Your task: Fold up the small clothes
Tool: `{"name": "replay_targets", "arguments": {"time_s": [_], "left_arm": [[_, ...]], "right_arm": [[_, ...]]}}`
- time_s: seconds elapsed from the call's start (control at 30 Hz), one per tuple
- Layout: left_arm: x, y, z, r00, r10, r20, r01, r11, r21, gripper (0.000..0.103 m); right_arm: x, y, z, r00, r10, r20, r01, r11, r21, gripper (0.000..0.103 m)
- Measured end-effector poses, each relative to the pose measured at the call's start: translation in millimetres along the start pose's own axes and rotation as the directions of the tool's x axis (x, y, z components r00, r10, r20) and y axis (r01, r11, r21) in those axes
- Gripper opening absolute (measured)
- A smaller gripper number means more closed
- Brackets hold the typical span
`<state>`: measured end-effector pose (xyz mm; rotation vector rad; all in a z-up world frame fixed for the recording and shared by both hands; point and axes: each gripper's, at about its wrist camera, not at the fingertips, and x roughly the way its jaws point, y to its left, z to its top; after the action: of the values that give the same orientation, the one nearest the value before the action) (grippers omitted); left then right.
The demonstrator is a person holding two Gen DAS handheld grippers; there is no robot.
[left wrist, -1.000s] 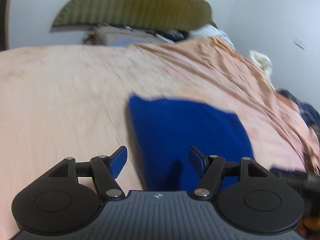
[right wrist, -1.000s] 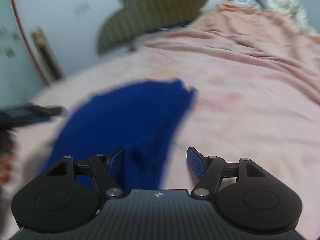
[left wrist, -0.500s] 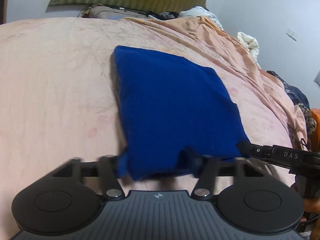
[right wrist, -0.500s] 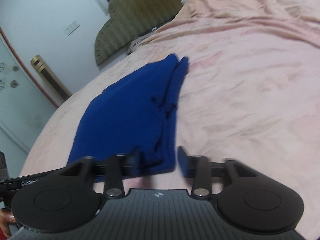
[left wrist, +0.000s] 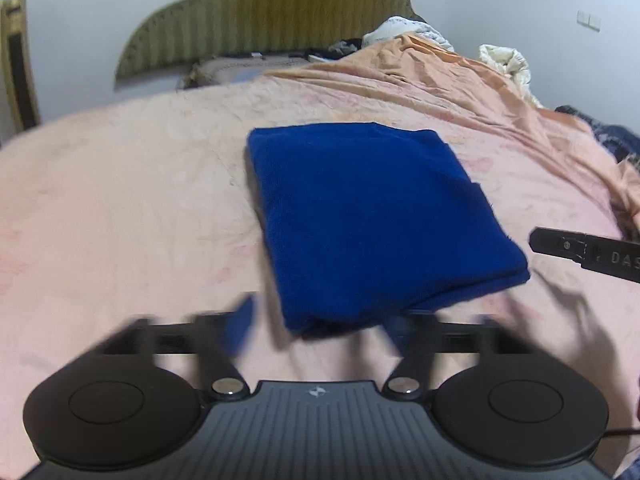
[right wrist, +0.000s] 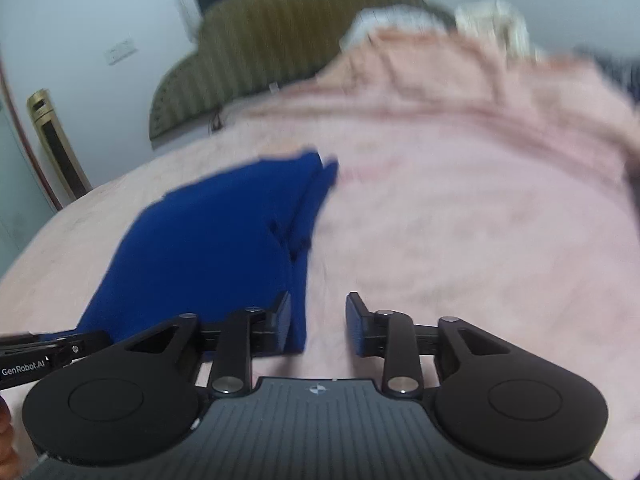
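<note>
Two handheld grippers at a folded royal-blue knit garment (left wrist: 372, 216) on a pink bedsheet (left wrist: 120, 208) | left gripper (left wrist: 320, 326) jaws just opened, wide, empty | right gripper (right wrist: 318, 324) jaws just parting, near-right corner unclamped | advice: retreat low, sparing stacked layers.

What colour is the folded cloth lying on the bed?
The folded cloth is plain deep blue, with no pattern. It shows best in the left wrist view.
</note>
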<state>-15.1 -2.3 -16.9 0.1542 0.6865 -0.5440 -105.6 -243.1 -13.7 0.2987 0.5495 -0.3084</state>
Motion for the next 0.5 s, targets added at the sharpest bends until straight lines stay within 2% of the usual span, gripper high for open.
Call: {"name": "replay_targets", "arguments": {"time_s": [0.03, 0.07, 0.13, 0.17, 0.23, 0.3, 0.33, 0.4, 0.5], "left_arm": [[-3.1, -2.1, -2.6, 1.000, 0.020, 0.015, -0.020, 1.000, 0.002, 0.083], [-6.0, -4.7, -5.7, 0.999, 0.039, 0.026, -0.040, 0.999, 0.009, 0.083], [-8.2, -6.9, -9.2, 0.997, 0.073, 0.025, -0.073, 0.997, 0.025, 0.083], [-9.1, -6.6, -10.7, 0.996, 0.089, 0.016, -0.089, 0.996, 0.028, 0.083], [-10.7, -3.7, -13.1, 0.995, 0.104, 0.004, -0.104, 0.994, 0.021, 0.083], [-9.6, 0.6, -17.0, 0.992, 0.129, -0.011, -0.129, 0.992, -0.004, 0.083], [-6.6, 2.5, -17.7, 0.989, 0.143, -0.030, -0.144, 0.989, -0.018, 0.083], [-0.9, 4.8, -17.7, 0.984, 0.160, -0.072, -0.163, 0.986, -0.039, 0.083], [-0.4, 8.8, -19.3, 0.979, 0.191, -0.070, -0.195, 0.979, -0.063, 0.083]], "right_arm": [[-5.3, 7.8, -1.3, 1.000, 0.011, 0.015, -0.011, 0.999, -0.040, 0.045], [-7.0, 15.1, -3.6, 0.999, 0.032, 0.015, -0.030, 0.997, -0.077, 0.055], [-2.0, 25.7, -10.1, 0.998, 0.067, -0.015, -0.068, 0.988, -0.136, 0.057], [3.9, 27.7, -14.7, 0.997, 0.059, -0.044, -0.065, 0.986, -0.152, 0.060], [16.3, 27.4, -24.4, 0.995, -0.023, -0.098, 0.006, 0.985, -0.170, 0.064], [11.2, 25.2, -29.3, 0.995, -0.062, -0.082, 0.046, 0.982, -0.181, 0.069], [5.9, 23.4, -29.1, 0.995, -0.059, -0.074, 0.046, 0.984, -0.170, 0.074], [-4.5, 20.7, -28.0, 0.998, -0.039, -0.047, 0.032, 0.989, -0.144, 0.100], [-5.5, 22.5, -30.9, 0.998, -0.031, -0.048, 0.023, 0.987, -0.158, 0.102]]}}
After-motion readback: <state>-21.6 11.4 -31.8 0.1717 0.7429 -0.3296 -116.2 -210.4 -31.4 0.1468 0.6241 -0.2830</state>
